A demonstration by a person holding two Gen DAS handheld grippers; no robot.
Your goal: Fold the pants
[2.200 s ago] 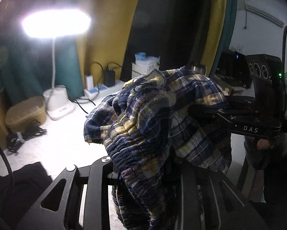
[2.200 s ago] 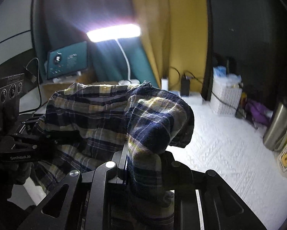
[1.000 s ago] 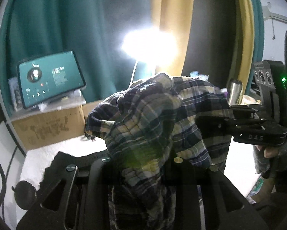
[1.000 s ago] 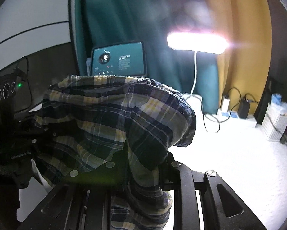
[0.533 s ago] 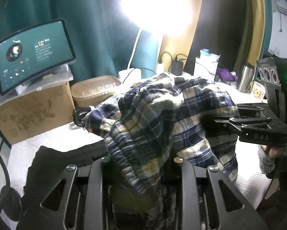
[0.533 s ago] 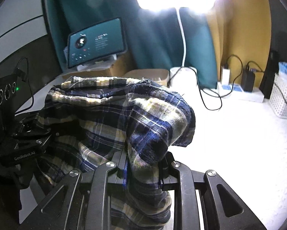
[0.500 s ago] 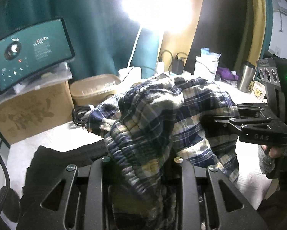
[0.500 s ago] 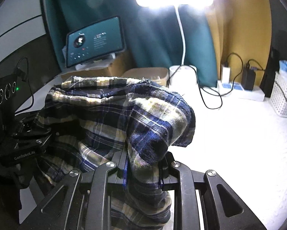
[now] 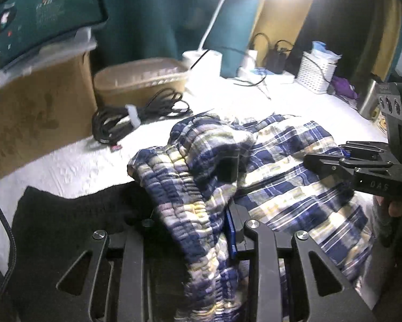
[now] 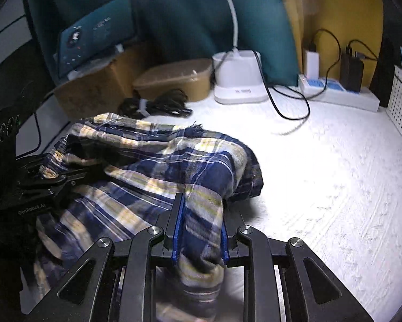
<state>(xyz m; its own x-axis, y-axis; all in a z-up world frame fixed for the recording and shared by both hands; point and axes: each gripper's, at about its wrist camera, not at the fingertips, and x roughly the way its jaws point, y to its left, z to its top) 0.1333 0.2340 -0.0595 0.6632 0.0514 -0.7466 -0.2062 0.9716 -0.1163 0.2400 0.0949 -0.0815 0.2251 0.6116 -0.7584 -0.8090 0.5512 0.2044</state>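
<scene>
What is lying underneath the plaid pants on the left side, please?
A black garment shows beneath the plaid pants, spread on the white bed cover. How far it runs under the pants is hidden by the fabric and the left claw.

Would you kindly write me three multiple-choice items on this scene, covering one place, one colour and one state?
1. Where does the coiled black cable lie?
A. in front of the tan tub
B. inside the white basket
C. on the pants

2. What colours are the pants?
A. plain red
B. navy, white and yellow plaid
C. solid grey

3. What is the right gripper doing?
A. hanging open over bare table
B. shut on a cable
C. shut on the pants

Answers:
1 A: the cable sits by the tub.
2 B: the pants show that plaid.
3 C: cloth is pinched in the right gripper; the left gripper grips the pants too.
</scene>
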